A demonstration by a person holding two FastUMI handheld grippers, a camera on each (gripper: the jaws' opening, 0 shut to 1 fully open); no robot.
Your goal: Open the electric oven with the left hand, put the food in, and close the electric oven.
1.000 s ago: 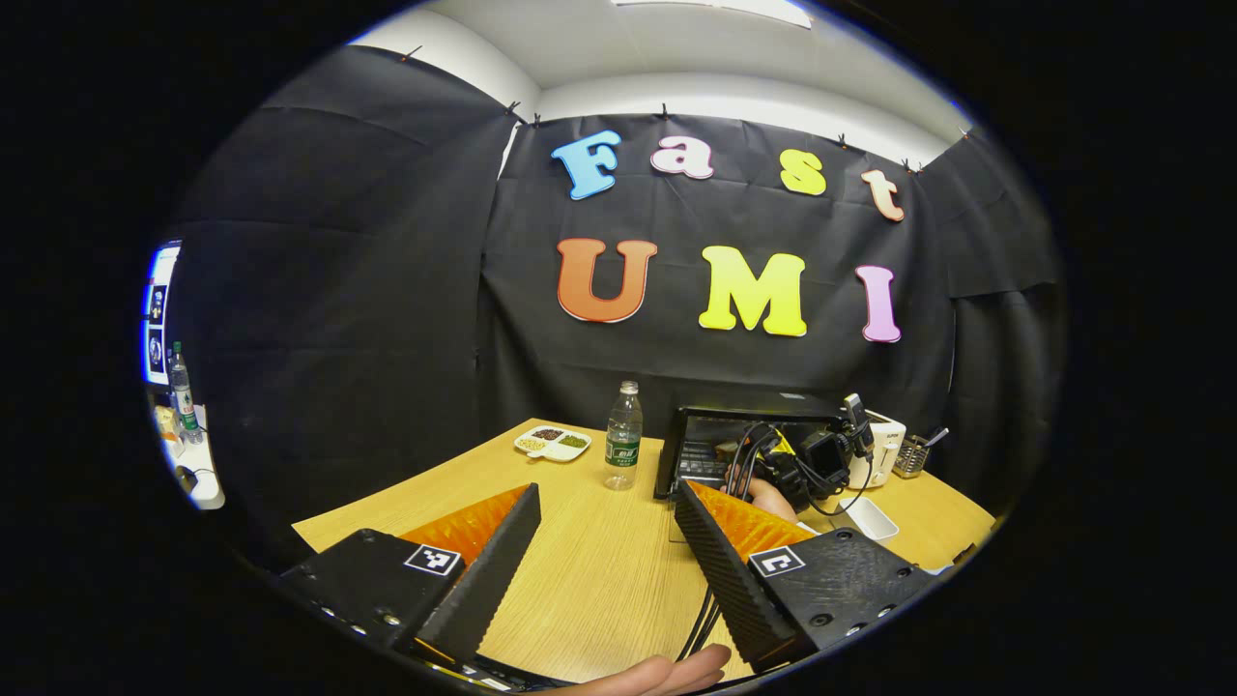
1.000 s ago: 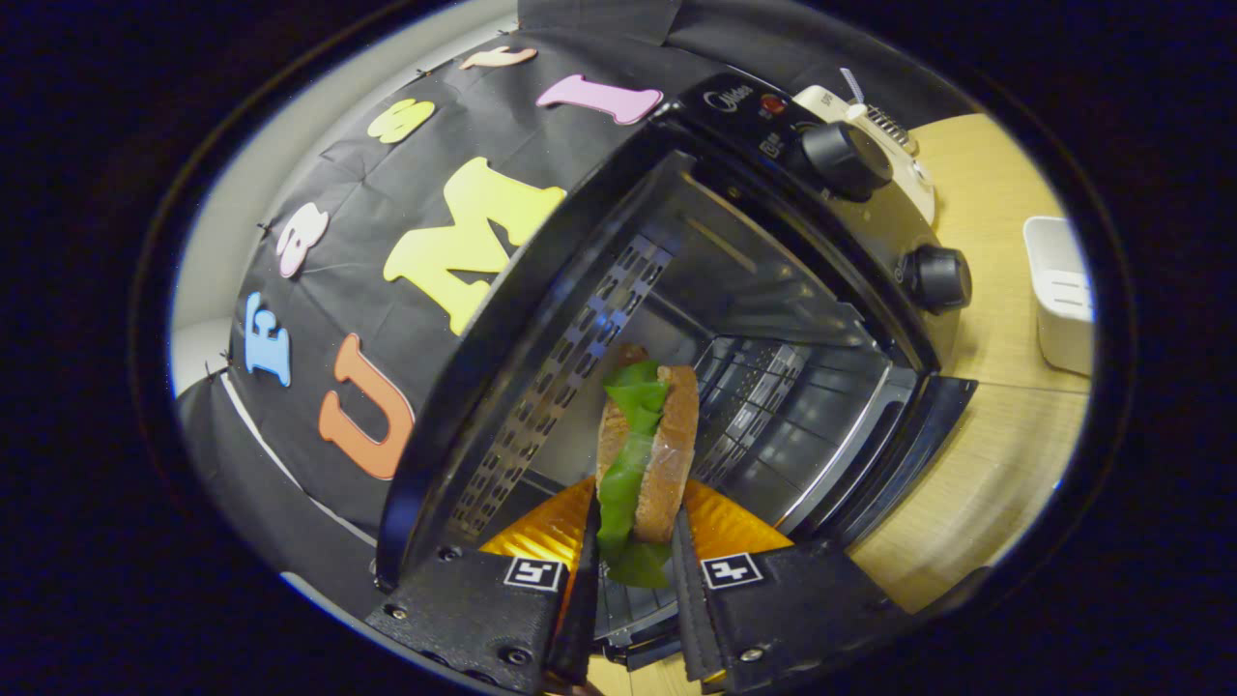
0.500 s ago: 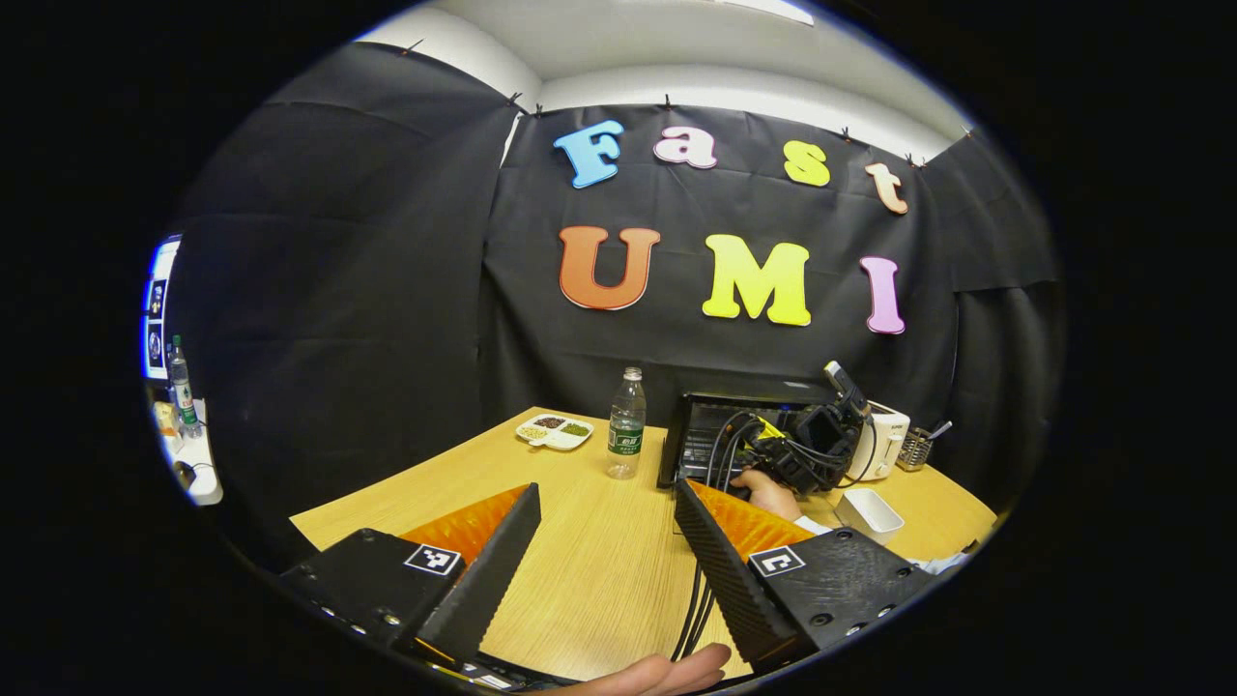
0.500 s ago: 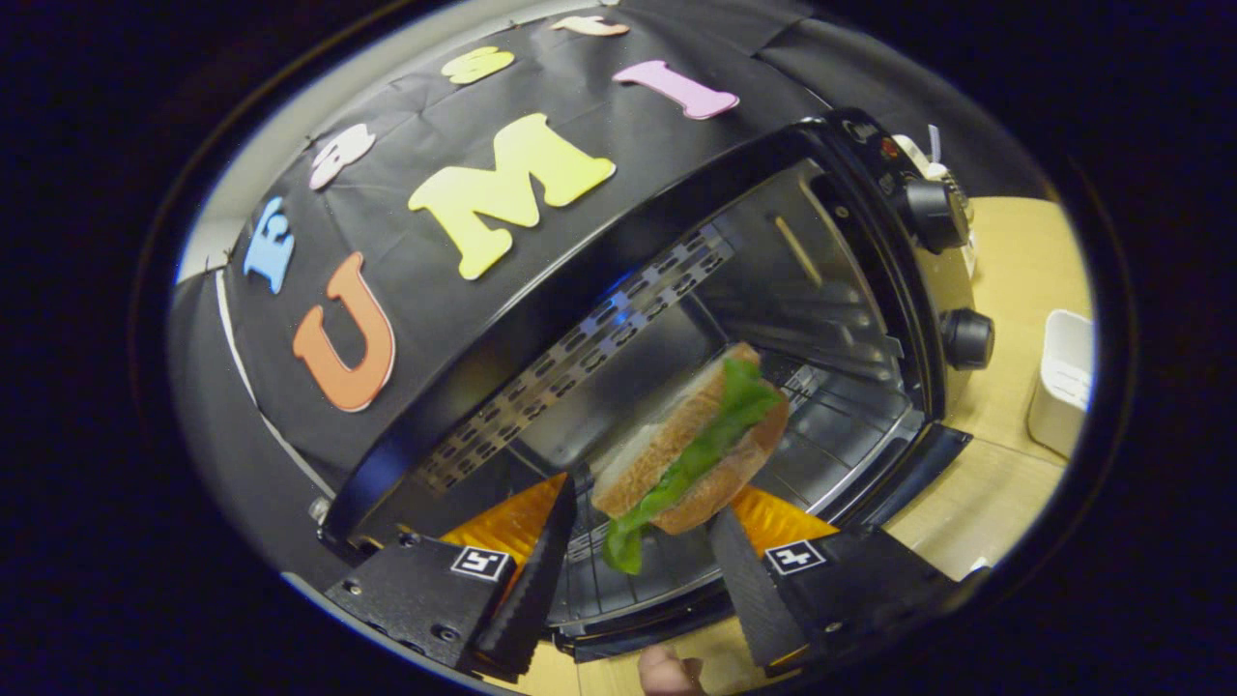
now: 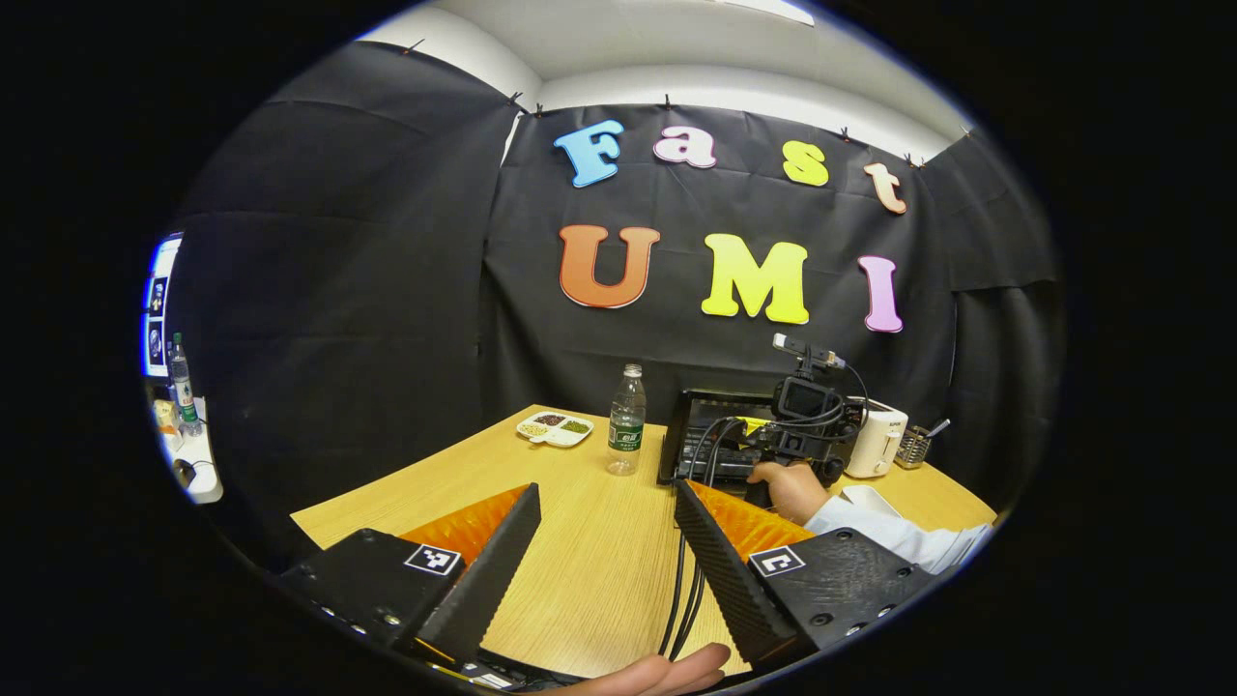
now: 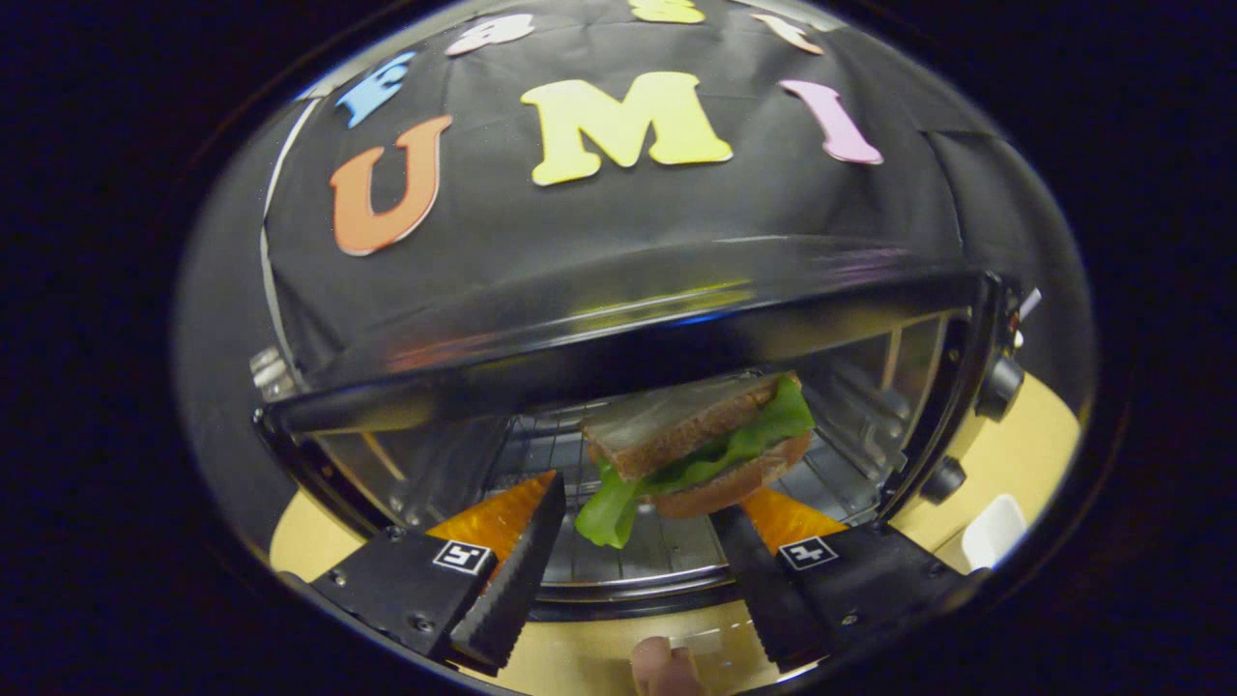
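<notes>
On the wooden table (image 5: 580, 541) the oven (image 6: 618, 319) stands open, which leaves its rack free for the food. We see the sandwich (image 6: 701, 445) lying flat on that rack, just past our right gripper (image 6: 633, 536), whose jaws stand wide with nothing between them. Our left gripper (image 5: 604, 551) hangs back over the table, jaws wide and empty, probably waiting to shut the door.

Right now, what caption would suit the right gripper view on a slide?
Open right gripper before the open oven, sandwich lying on its rack.
</notes>
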